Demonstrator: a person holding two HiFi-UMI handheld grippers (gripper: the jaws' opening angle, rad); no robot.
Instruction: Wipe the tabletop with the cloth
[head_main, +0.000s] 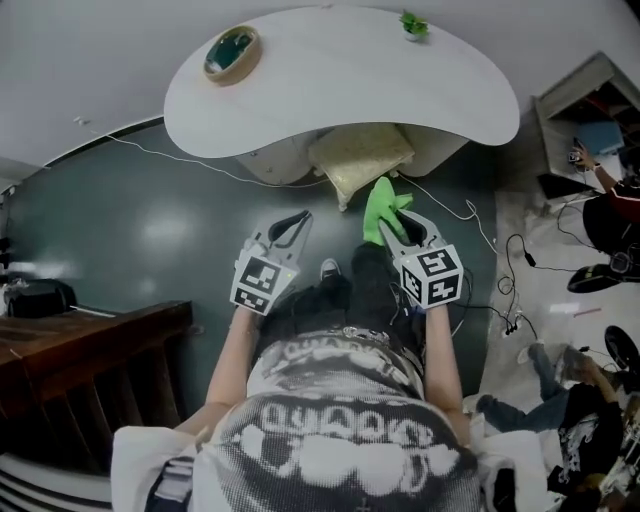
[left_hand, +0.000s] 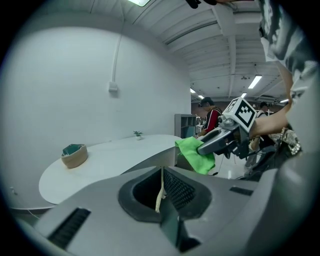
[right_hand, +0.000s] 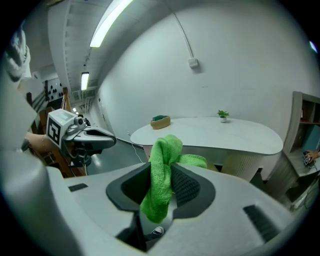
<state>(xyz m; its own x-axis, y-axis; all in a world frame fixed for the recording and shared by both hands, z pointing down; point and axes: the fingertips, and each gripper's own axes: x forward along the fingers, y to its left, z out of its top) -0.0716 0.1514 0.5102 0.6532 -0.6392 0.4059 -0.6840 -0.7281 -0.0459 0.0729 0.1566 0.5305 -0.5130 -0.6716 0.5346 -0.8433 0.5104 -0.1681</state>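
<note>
No text can be read. The print on the person's shirt (head_main: 335, 425) may be lettering, too distorted to make out.

A white table (head_main: 340, 90) with a rounded, bean-shaped top stands on a pale, curved base (head_main: 278, 160) against a white wall. Near its left end sits a tan bowl (head_main: 232, 54) with something dark green inside. A small potted plant (head_main: 413, 25) stands upright at the far edge toward the right end, well apart from the bowl. Under the table lies a dark, glossy floor (head_main: 150, 220), and a thin white cable (head_main: 190, 160) runs across it to the base. A pale cushion (head_main: 362, 158) shows beneath the near edge; what it rests on cannot be told.
</note>
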